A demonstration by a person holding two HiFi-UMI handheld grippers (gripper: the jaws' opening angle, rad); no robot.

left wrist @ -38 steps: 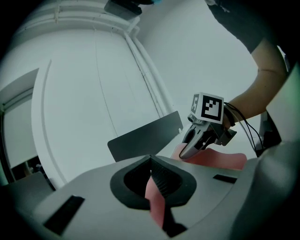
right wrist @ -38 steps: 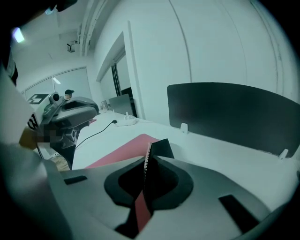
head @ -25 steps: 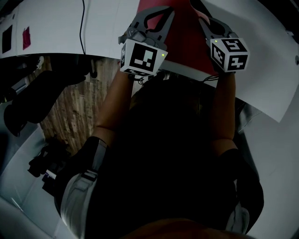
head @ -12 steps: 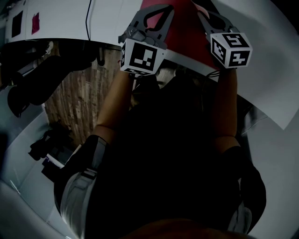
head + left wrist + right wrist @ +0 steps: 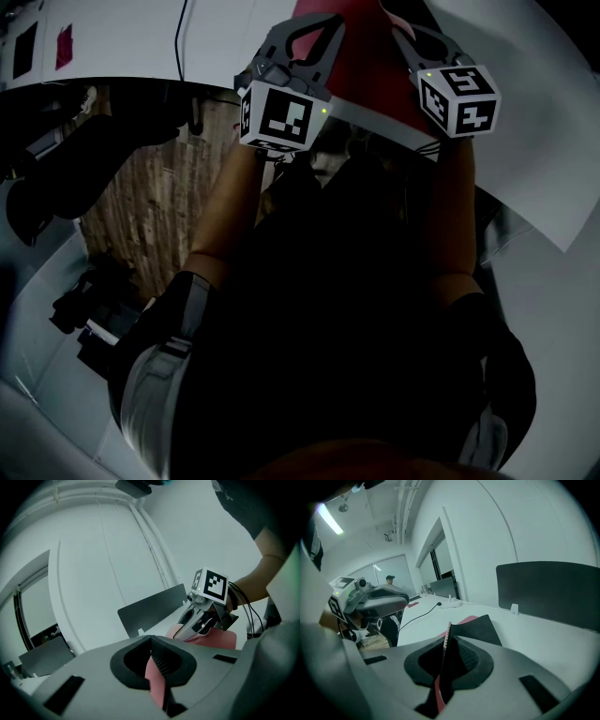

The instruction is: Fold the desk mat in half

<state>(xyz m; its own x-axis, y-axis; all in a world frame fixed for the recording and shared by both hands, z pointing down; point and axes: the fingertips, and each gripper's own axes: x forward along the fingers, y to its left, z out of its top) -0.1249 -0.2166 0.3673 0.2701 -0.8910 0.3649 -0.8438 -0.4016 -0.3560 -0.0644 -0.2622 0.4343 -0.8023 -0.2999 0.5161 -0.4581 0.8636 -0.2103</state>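
Both claws are on the mat. Your left gripper (image 5: pixel 157 665) has its jaws pinched nearly together on a pink strip of the mat (image 5: pixel 155 679). Your right gripper (image 5: pixel 444 667) is clamped just as tight on the mat's edge, red face on one side, black underside curling away past the jaws.

In the head view the mat shows red at top centre, between the two grippers, on the white table (image 5: pixel 112 47). The edge nearest you is lifted off the surface.

Why two grips side by side on one edge: my read is that it holds the edge straight as you carry it over, so the fold line lands square. Both grippers tilt shallowly down, so the sheet hangs off the pads instead of buckling.

Judgement: the fold has barely begun, with the gripped edge up and the rest flat on the table.

Risk: the thin sheet slips out of a pinch if you pull unevenly.
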